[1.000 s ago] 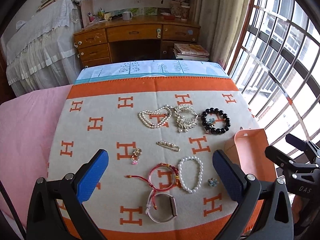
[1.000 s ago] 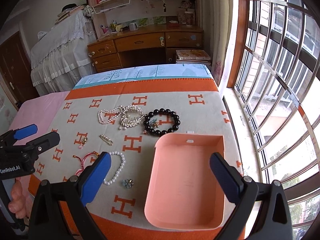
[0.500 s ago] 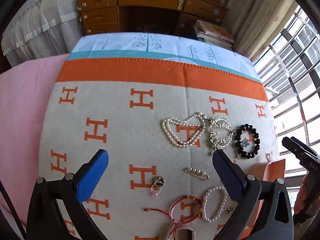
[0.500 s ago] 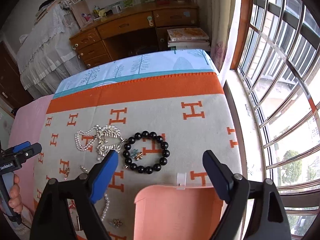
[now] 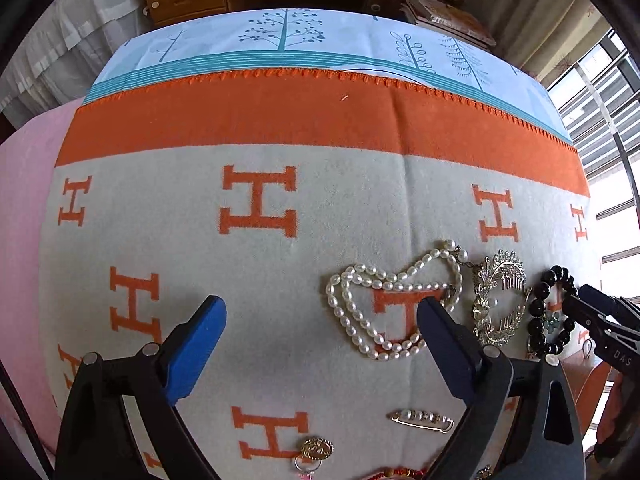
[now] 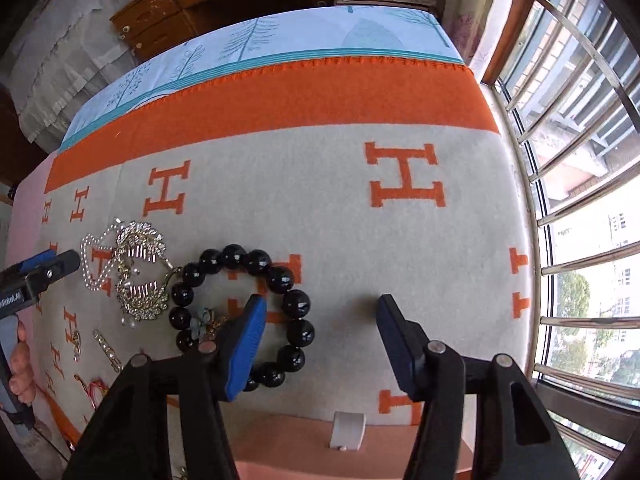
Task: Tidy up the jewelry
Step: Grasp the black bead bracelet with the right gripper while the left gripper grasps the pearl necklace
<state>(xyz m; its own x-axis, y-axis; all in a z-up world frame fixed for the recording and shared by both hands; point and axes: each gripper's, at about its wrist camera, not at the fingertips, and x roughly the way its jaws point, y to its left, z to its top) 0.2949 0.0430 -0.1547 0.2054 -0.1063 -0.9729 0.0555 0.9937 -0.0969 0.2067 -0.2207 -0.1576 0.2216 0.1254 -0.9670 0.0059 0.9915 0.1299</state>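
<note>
- The left gripper [image 5: 322, 330] hangs low over the blanket [image 5: 320, 208] with its blue fingers spread wide and nothing between them; its right finger [image 5: 444, 336] overlaps the edge of the pearl necklace [image 5: 384, 300] in this view (whether it touches, I cannot tell).
- The pearl necklace lies in a loose heart-shaped loop on an orange H of the blanket.
- Just right of it lies a gold rhinestone hair comb [image 5: 498, 304], and beyond that the black bead bracelet [image 5: 554, 312], partly hidden by the other tool.
- Nearer the left wrist camera lie a pearl safety-pin brooch [image 5: 424, 419] and a small gold charm with a ring [image 5: 316, 451].
- The right gripper [image 6: 320, 344] is likewise spread and empty, low over the blanket; its left finger [image 6: 245, 350] sits inside the ring of the black bead bracelet [image 6: 288, 280] as seen from above, its right finger [image 6: 400, 344] outside it on bare cloth.
- A small blue flower piece [image 6: 202, 322] lies within the bracelet's ring.
- The pink tray [image 6: 352, 444] sits at the near edge of the right wrist view, its white tab [image 6: 347, 428] facing the bracelet.
</note>
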